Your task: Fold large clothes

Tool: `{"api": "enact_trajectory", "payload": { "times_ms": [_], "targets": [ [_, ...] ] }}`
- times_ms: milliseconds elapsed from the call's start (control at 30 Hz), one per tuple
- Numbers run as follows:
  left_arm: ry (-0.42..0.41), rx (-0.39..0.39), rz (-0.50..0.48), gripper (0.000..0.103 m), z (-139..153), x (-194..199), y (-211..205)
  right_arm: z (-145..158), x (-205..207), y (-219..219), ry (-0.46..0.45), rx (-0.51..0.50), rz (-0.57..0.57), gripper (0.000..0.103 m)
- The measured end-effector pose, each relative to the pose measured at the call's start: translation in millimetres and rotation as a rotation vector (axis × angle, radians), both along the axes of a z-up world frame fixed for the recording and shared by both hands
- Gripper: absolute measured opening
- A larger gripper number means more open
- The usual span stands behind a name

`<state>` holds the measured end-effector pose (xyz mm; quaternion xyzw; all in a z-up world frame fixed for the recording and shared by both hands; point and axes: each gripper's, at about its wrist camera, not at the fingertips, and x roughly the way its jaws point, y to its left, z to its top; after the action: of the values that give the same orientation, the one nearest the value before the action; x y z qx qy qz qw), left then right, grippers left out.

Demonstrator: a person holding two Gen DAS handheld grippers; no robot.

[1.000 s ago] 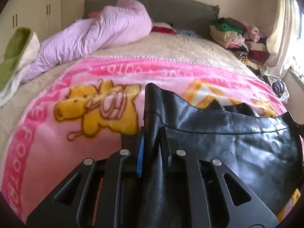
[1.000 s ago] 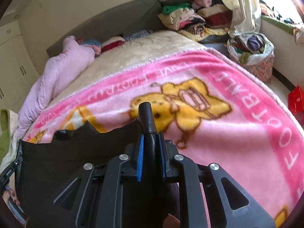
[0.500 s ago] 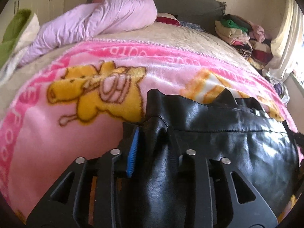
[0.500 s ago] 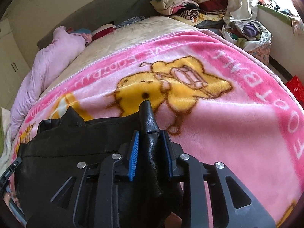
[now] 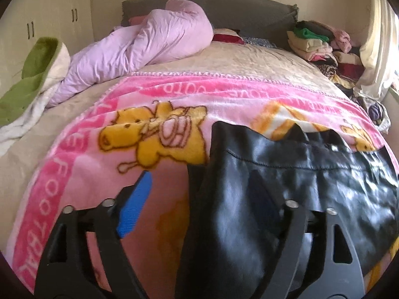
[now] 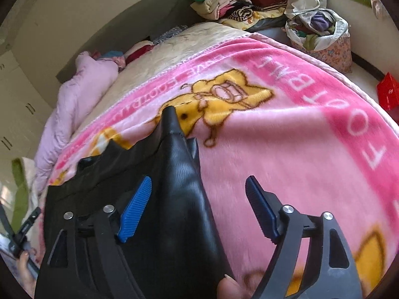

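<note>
A black leather garment [image 5: 286,184] lies on a pink cartoon blanket [image 5: 82,174] on the bed. In the left wrist view my left gripper [image 5: 199,194] is open, its jaws wide apart; the garment's left corner lies loose between them and covers the right finger. In the right wrist view my right gripper [image 6: 199,186] is also open, blue pads [image 6: 136,209] apart, with the garment's right corner [image 6: 174,164] lying between them on the blanket [image 6: 286,162]. The other gripper shows at the far left edge [image 6: 22,231].
A lilac duvet [image 5: 139,42] and a green-and-white cover [image 5: 27,77] lie at the bed's head and left. Stacks of folded clothes [image 5: 321,44] and a bag of clothes [image 6: 321,35] stand to the right of the bed. A red box [image 6: 389,92] is on the floor.
Both grippers were shut on the garment's upper corners and have opened wide. The corners now lie released on the blanket, the garment spread flat.
</note>
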<state>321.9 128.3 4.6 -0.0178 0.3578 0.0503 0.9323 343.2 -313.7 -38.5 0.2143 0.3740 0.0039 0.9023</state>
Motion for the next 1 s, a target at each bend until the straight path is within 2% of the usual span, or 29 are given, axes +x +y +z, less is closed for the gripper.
{"api": "enact_trajectory", "payload": {
  "times_ms": [100, 167, 367, 533, 567, 600, 633, 700, 733, 767, 833, 933, 1000],
  "targets": [
    [0.007, 0.011, -0.007, 0.087, 1.7, -13.2, -0.5, 2.4, -20.4, 3.1, 0.003, 0.044, 0.044, 0.083],
    [0.013, -0.013, -0.018, 0.094, 2.5, -20.6, 0.8, 0.9, -31.6, 5.9, 0.013, 0.066, 0.072, 0.083],
    [0.096, -0.193, -0.062, 0.093, -12.7, -40.6, 13.7, -11.0, -62.3, 16.2, 0.074, 0.049, 0.143, 0.084],
    [0.211, -0.327, -0.087, 0.094, -47.4, -45.1, 13.9, -32.3, -67.7, 13.3, 0.133, 0.05, 0.174, 0.082],
    [0.223, -0.356, -0.087, 0.093, -52.9, -44.7, 14.7, -34.5, -68.8, 13.2, 0.129, 0.058, 0.179, 0.076],
    [0.233, -0.402, -0.085, 0.093, -59.0, -44.9, 16.2, -35.4, -70.2, 14.6, 0.122, 0.063, 0.192, 0.06],
    [0.238, -0.446, -0.086, 0.093, -62.6, -44.5, 18.0, -35.2, -72.7, 16.7, 0.116, 0.069, 0.205, 0.058],
    [0.243, -0.503, -0.091, 0.083, -67.6, -45.1, 18.3, -32.0, -79.7, 17.8, 0.099, 0.063, 0.208, 0.038],
    [0.245, -0.479, -0.09, 0.077, -67.5, -46.1, 15.5, -30.0, -83.8, 17.8, 0.086, 0.064, 0.213, 0.033],
    [0.246, -0.463, -0.095, 0.069, -66.5, -46.7, 13.4, -28.3, -86.5, 18.2, 0.08, 0.054, 0.212, 0.023],
    [0.246, -0.427, -0.119, 0.058, -62.0, -49.8, 7.9, -25.3, -91.1, 19.9, 0.075, 0.041, 0.218, 0.023],
    [0.239, -0.419, -0.136, 0.041, -55.1, -55.8, 8.8, -20.6, -100.9, 22.5, 0.073, 0.042, 0.214, 0.022],
    [0.239, -0.415, -0.148, 0.038, -50.7, -63.3, 9.0, -17.8, -109.1, 22.8, 0.077, 0.044, 0.211, 0.021]
  ]
}}
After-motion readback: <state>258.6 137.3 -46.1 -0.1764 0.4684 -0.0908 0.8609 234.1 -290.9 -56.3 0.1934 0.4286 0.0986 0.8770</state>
